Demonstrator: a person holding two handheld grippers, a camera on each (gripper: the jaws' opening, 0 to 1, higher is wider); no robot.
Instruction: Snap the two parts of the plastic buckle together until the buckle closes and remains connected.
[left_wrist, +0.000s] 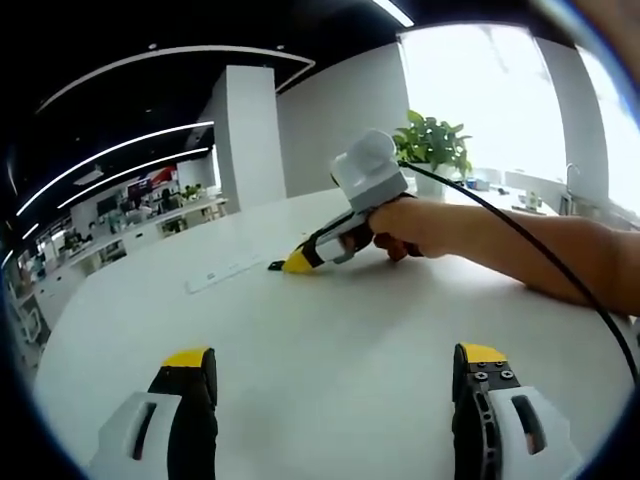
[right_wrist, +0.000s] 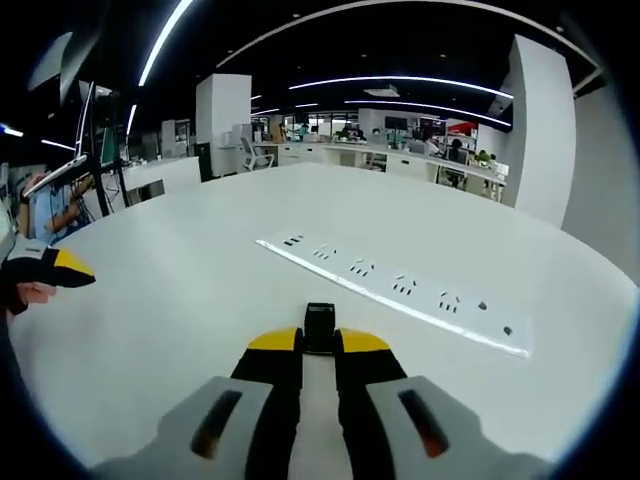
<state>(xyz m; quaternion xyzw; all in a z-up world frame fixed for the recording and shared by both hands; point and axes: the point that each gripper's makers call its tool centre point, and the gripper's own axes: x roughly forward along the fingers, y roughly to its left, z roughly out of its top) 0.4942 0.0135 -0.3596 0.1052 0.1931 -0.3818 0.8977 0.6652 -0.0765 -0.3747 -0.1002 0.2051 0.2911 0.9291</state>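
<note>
A small black buckle part (right_wrist: 320, 326) sticks out from between the yellow tips of my right gripper (right_wrist: 320, 344), which is shut on it just above the white table (right_wrist: 180, 300). In the left gripper view the right gripper (left_wrist: 292, 264) comes in from the right, held by a hand (left_wrist: 420, 225). It sits low over the table, and the black buckle part (left_wrist: 276, 266) shows at its tip. My left gripper (left_wrist: 335, 358) stands open, jaws wide apart and nothing between them, well short of the right one. A yellow-tipped finger (right_wrist: 62, 264) of the left gripper shows at the left edge.
A long white power strip (right_wrist: 400, 286) lies on the table just beyond the buckle part, also seen as the power strip (left_wrist: 225, 272). A potted plant (left_wrist: 433, 145) stands at the table's far side. A black cable (left_wrist: 540, 250) trails over the person's forearm. Office desks stand behind.
</note>
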